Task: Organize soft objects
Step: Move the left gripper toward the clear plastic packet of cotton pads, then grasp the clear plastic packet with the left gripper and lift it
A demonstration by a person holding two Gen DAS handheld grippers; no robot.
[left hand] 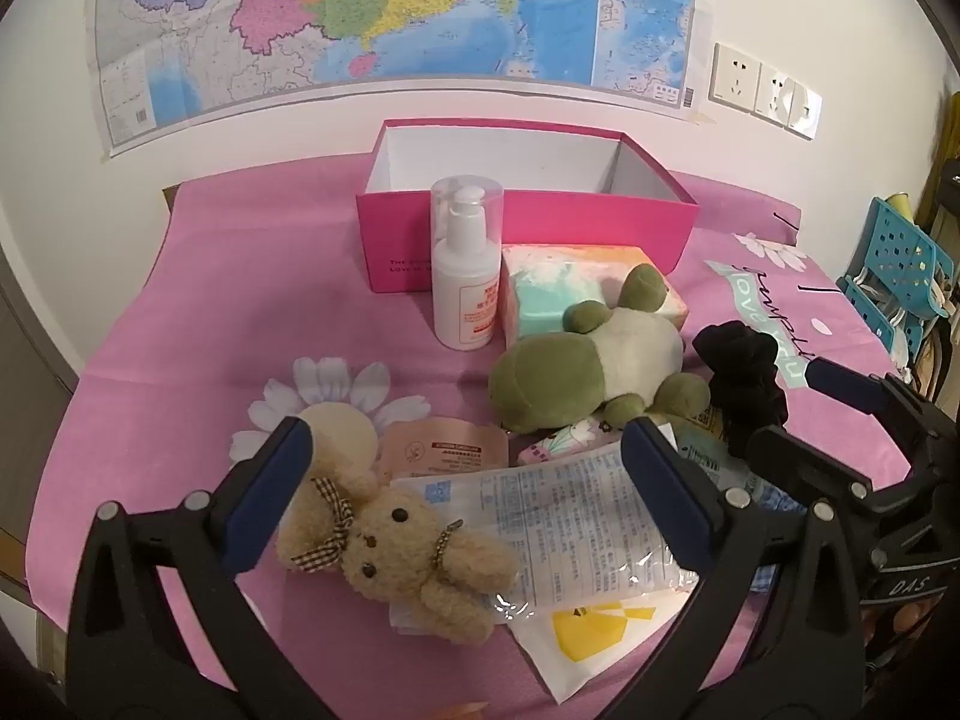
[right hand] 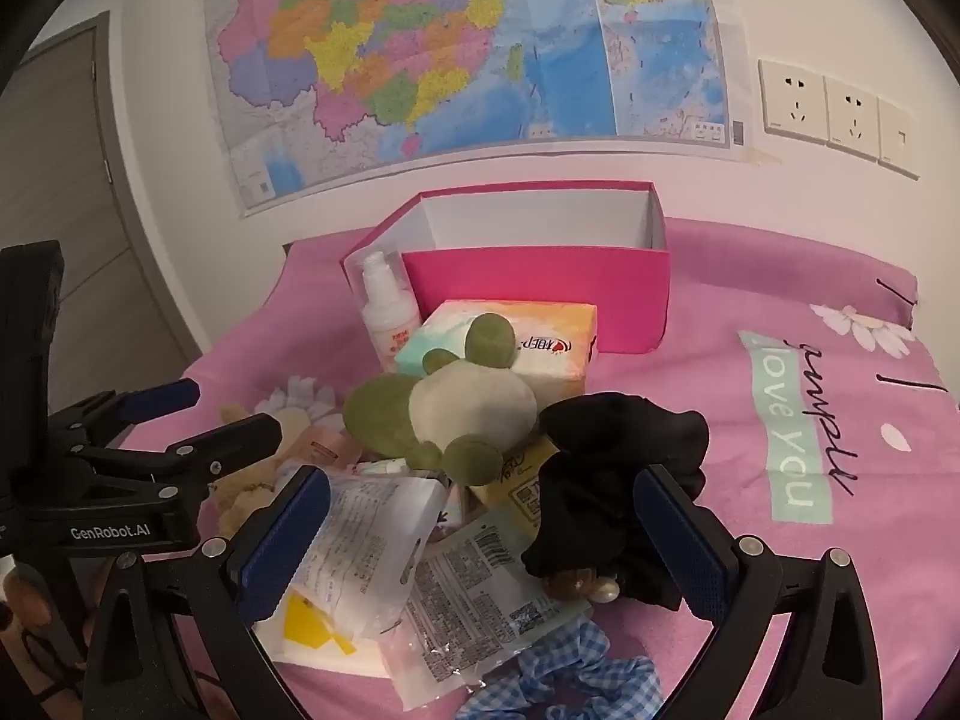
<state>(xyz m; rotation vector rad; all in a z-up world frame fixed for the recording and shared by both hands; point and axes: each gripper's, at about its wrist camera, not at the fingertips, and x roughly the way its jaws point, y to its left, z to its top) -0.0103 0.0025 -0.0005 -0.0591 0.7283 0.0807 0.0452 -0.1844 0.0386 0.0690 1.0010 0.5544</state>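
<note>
Surface: pink cloth (left hand: 180,300) on your desk, map (left hand: 390,6) behind.
Left tool (left hand: 462,468): spread wide, empty; tan bunny (left hand: 402,552) lies between its fingers.
Right tool (right hand: 480,516): spread wide, empty; black scrunchie (right hand: 606,480) just inside its right finger.
Box (left hand: 540,222): pink, open, beyond the pile.

My view cuts the blue gingham scrunchie (right hand: 564,678) at the bottom edge; the plush frog (right hand: 444,408) hides the tissue pack's (right hand: 540,348) front.
</note>
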